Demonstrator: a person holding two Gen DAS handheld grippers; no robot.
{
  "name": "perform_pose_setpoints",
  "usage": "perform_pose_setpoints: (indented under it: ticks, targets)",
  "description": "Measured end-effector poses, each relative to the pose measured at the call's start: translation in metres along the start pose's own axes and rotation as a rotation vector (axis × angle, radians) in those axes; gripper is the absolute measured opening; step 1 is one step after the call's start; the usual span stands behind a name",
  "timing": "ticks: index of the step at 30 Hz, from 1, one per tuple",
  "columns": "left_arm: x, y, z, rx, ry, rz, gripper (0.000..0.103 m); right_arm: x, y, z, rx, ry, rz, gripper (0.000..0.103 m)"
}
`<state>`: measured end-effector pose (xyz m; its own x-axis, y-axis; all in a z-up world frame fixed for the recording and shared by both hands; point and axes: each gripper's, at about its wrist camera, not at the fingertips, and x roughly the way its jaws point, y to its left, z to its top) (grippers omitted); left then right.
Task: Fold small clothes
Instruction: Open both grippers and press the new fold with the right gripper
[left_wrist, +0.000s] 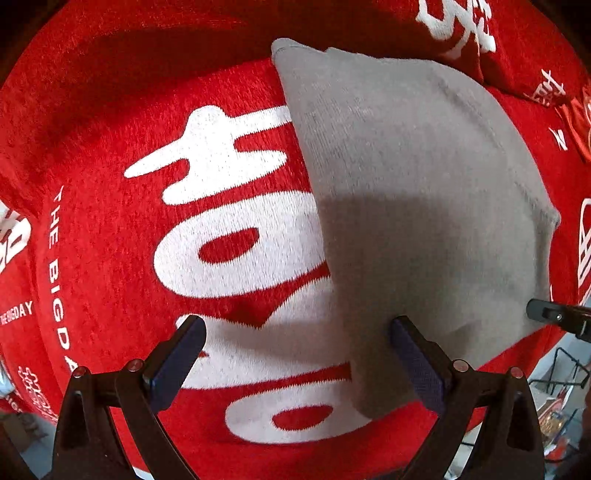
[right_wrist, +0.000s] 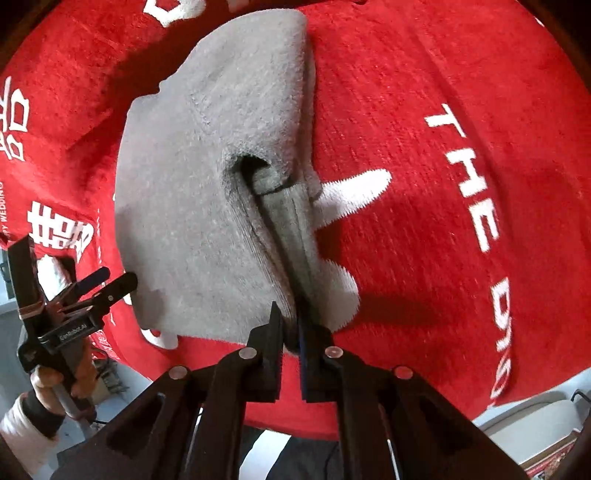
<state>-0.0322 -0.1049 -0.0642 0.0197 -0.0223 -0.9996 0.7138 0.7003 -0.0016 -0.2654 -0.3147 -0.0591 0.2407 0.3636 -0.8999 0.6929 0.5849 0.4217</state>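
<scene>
Red cloth (left_wrist: 110, 110) with white lettering covers the desk; one grey knitted garment (left_wrist: 406, 166) lies on it.

Seen from the right wrist, the right tool (right_wrist: 290, 332) is clamped tight on a bunched edge of the garment (right_wrist: 177, 206), which spreads away toward 12 and 10 o'clock. The left tool (left_wrist: 297, 354) stands wide open with nothing between its fingers; the garment's near corner lies against the right-hand finger (left_wrist: 417, 365), the body stretching toward 1 o'clock. In the right wrist view the left tool (right_wrist: 110, 280) shows at 9 o'clock, just beside the garment's edge, gripped by a hand (right_wrist: 55, 380). Readable on the cloth: "THE BIG DAY"; the left tool's body reads "GenRobot.AI".
</scene>
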Motion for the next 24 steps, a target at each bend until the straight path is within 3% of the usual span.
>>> perform_pose_setpoints:
  ticks: [12, 20, 21, 23, 24]
  targets:
    - [-0.025, -0.004, -0.003, -0.037, -0.002, 0.03, 0.1, -0.046, 0.002, 0.005, 0.065, -0.038, -0.035, 0.009]
    - [-0.038, -0.005, 0.012, -0.056, -0.014, 0.016, 0.1, -0.059, -0.001, 0.02, 0.1, -0.06, -0.029, 0.01]
    - [-0.039, -0.006, 0.013, -0.057, -0.016, 0.015, 0.1, -0.059, -0.002, 0.023, 0.101, -0.062, -0.031, 0.014]
    - [-0.039, -0.007, 0.015, -0.058, -0.014, 0.009, 0.1, -0.06, -0.003, 0.027, 0.11, -0.068, -0.025, 0.036]
    - [-0.039, -0.007, 0.016, -0.057, -0.012, 0.008, 0.1, -0.06, -0.004, 0.028, 0.115, -0.074, -0.021, 0.054]
